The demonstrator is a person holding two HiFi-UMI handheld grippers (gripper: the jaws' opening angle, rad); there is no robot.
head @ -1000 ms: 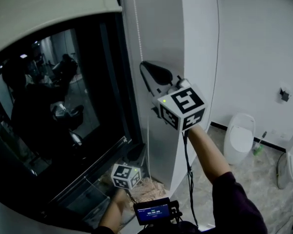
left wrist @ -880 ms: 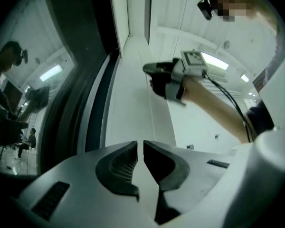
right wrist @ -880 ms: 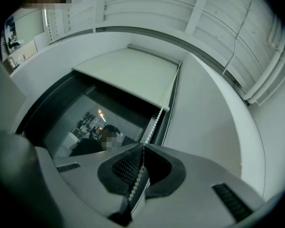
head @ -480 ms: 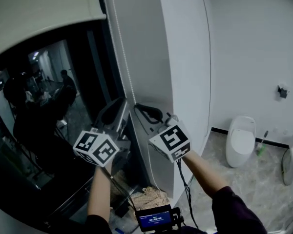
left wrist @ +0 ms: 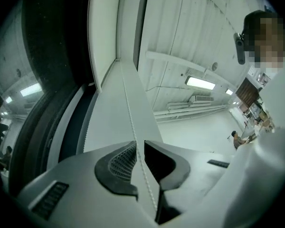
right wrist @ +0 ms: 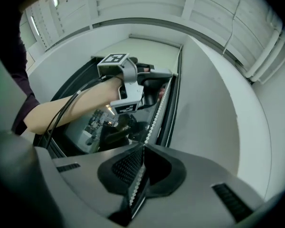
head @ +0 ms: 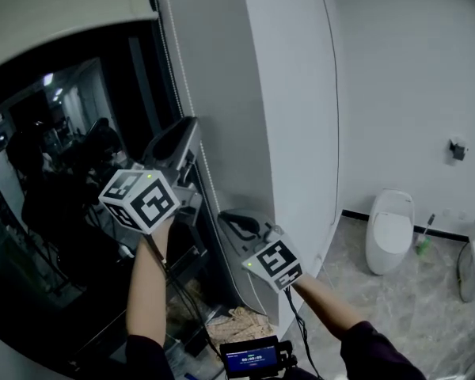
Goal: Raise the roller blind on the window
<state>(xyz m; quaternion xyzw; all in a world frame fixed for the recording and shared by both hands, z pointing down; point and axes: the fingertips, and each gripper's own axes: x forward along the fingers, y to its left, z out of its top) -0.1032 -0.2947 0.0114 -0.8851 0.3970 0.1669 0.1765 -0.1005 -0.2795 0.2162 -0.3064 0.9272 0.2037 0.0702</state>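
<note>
**Both grippers clamped on the blind's chain beside the window**

The roller blind [head: 63,10] hangs as a pale band across the top of the window [head: 55,212], with dark glass bare beneath it. The bead chain [head: 177,58] runs down along the window's right edge, between the glass and the white wall [head: 285,93].

The left gripper [head: 191,127] is held up at the window's right edge, about halfway up the glass. Its jaws are pressed together on the bead chain, which passes straight between the ribbed pads [left wrist: 121,160] and climbs toward the top of the window.

The right gripper [head: 231,217] sits lower along the same edge of the window, below the left one. Its jaws are likewise closed on the chain, which threads between its pads [right wrist: 128,167] and rises toward the left gripper.

A toilet [head: 388,228] stands well to the right of the window.
</note>
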